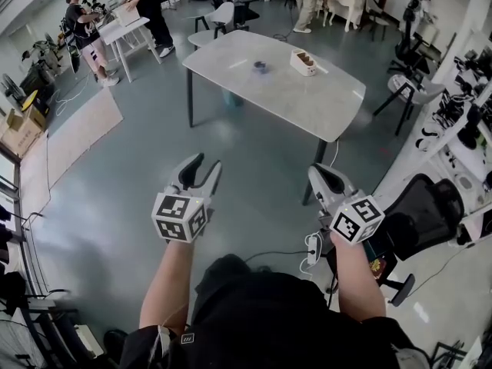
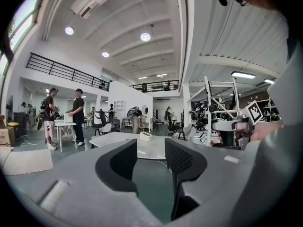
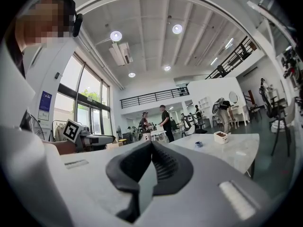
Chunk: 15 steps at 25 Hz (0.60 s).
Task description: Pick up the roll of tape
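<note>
Across the wide grey-green floor (image 1: 115, 198), well ahead of the person, stands the pale counter (image 1: 307, 106), the largest item relevant to the task.

Foreground, both held out over bare floor:
- left gripper (image 1: 206, 164) (image 2: 150, 145): jaws apart, nothing btw them.
- right gripper (image 1: 319, 171) (image 3: 151, 145): jaws together, nothing clamped.

On the counter's far half sits a small open box (image 1: 303, 62) (image 3: 220, 136) w/ brownish contents (too small to identify). To its left in the head view, and apart from it, lies the roll of tape (image 1: 261, 67) (image 3: 199, 144), a small blue ring on the top, untouched.

Step in hand (judged): approach phase. Both grippers are well short of the counter and no reach has begun.

Next move calls for closing the gap to the counter, then lowering an open gripper to the roll. The left needs no prep; the right must open first. The jaws should straddle the ring's wall or its whole width. The roll is small and low-lying, so come in near the surface w/o nudging it toward the box.
</note>
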Tool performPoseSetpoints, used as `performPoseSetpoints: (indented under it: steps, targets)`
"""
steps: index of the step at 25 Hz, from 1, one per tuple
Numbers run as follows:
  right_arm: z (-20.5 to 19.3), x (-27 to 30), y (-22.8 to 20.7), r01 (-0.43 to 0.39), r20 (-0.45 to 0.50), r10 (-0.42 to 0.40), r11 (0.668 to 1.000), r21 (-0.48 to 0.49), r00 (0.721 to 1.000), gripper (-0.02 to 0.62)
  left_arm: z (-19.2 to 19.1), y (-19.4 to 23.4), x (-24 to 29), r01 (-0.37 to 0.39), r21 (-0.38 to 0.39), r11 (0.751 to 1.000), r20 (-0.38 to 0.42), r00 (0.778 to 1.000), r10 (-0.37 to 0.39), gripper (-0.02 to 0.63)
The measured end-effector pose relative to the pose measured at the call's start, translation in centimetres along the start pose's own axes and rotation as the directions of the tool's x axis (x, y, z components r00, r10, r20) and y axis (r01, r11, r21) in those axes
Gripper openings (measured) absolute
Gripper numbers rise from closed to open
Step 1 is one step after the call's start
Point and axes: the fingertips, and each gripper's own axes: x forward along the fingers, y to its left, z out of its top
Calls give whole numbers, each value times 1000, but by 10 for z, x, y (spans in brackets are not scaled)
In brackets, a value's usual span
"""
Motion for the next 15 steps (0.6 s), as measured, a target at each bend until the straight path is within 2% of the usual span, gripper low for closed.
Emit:
performPoseSetpoints:
  steps: [8,15]
  targets:
    - [-2,25,-21,17,-31,-17,1000,-2,999,3,-1,21,35,14,-18,1000,1,1000,-14,244]
    - [-2,91,-53,30,-60,-30,999,-14,998,3,-1,75,93,32,-38,999,17,999,-32,256]
